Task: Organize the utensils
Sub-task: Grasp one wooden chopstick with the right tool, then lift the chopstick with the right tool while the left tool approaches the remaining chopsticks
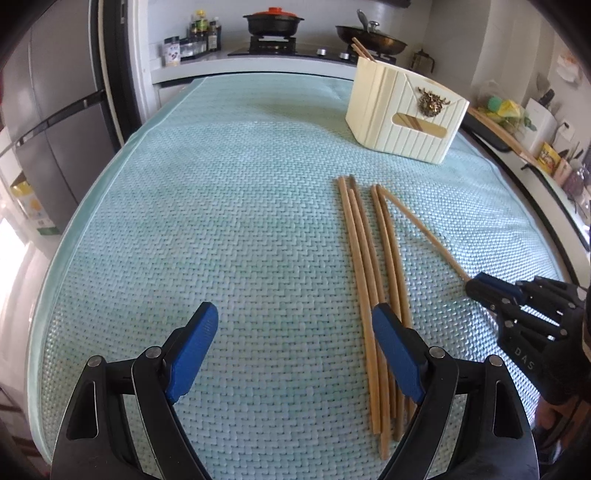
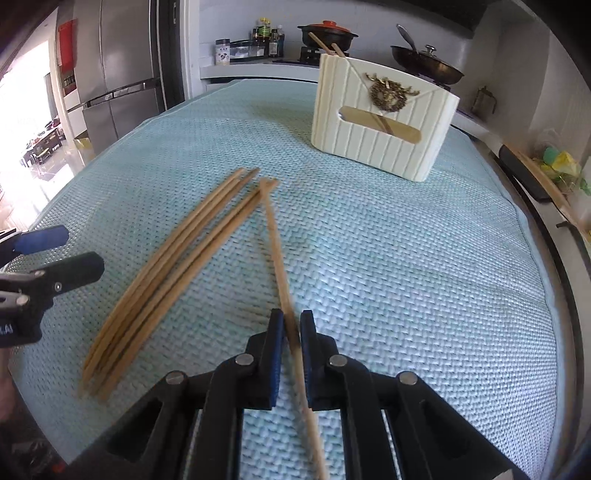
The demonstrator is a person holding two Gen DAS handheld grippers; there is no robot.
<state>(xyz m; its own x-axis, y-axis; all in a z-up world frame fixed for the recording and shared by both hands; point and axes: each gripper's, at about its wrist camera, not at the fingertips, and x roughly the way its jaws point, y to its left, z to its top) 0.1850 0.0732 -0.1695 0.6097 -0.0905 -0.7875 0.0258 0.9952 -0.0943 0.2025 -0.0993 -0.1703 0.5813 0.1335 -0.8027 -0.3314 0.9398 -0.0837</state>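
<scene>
Several wooden chopsticks [image 1: 365, 266] lie side by side on a teal woven mat [image 1: 221, 221]; they also show in the right wrist view [image 2: 162, 280]. My right gripper [image 2: 291, 325] is shut on one chopstick [image 2: 275, 236], its far tip by the bundle; from the left wrist view that gripper [image 1: 471, 284] holds the chopstick [image 1: 424, 236] at the right. My left gripper [image 1: 295, 321] is open and empty, its right finger over the bundle's near ends. A cream utensil holder [image 1: 406, 110] with two chopsticks in it stands at the back right and also shows in the right wrist view [image 2: 384, 122].
A stove with a black pot [image 1: 273, 22] and a pan [image 1: 369, 37] lies beyond the mat. A steel fridge [image 1: 48, 110] stands at the left. Bottles [image 1: 199, 33] sit on the counter. Clutter [image 1: 517, 118] lines the right counter.
</scene>
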